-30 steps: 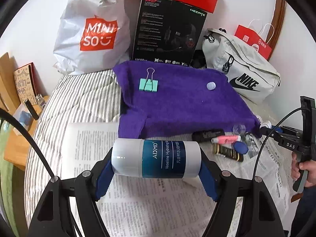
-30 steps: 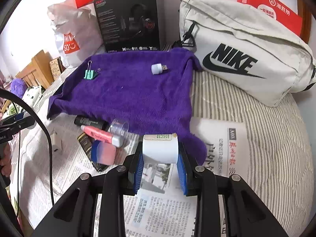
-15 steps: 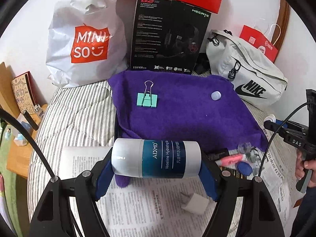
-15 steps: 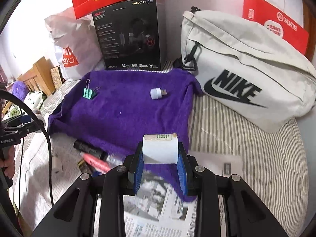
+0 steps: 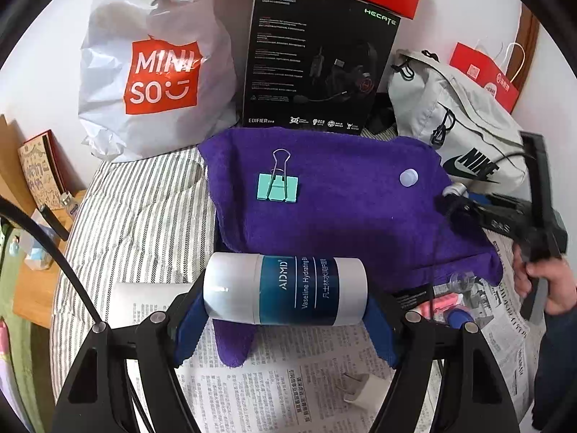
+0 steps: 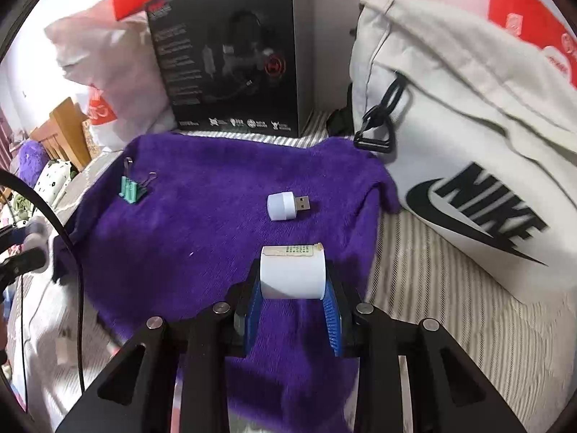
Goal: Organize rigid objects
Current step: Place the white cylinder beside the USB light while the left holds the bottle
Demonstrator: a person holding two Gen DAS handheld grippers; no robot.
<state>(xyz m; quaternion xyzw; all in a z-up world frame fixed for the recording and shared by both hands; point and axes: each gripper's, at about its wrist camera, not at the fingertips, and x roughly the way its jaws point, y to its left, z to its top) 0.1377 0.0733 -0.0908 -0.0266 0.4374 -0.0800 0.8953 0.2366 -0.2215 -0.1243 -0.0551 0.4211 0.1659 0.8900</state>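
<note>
My left gripper (image 5: 285,319) is shut on a white and blue Vaseline bottle (image 5: 285,290), held sideways above the near edge of the purple towel (image 5: 342,209). My right gripper (image 6: 292,301) is shut on a small white jar (image 6: 293,272), held over the towel (image 6: 202,238). On the towel lie a green binder clip (image 5: 277,187) (image 6: 130,189) and a white USB light (image 6: 283,206) (image 5: 408,177). The right gripper also shows at the right of the left wrist view (image 5: 505,216).
Newspaper (image 5: 281,389) covers the striped bed with a white plug (image 5: 360,393), a pink tube (image 5: 445,303) and other small items. At the back stand a Miniso bag (image 5: 155,72), a black headset box (image 5: 317,61) and a Nike bag (image 6: 468,166).
Both grippers have moved forward toward the towel with their objects still held. The right gripper is now over the towel, closer to the USB light.
</note>
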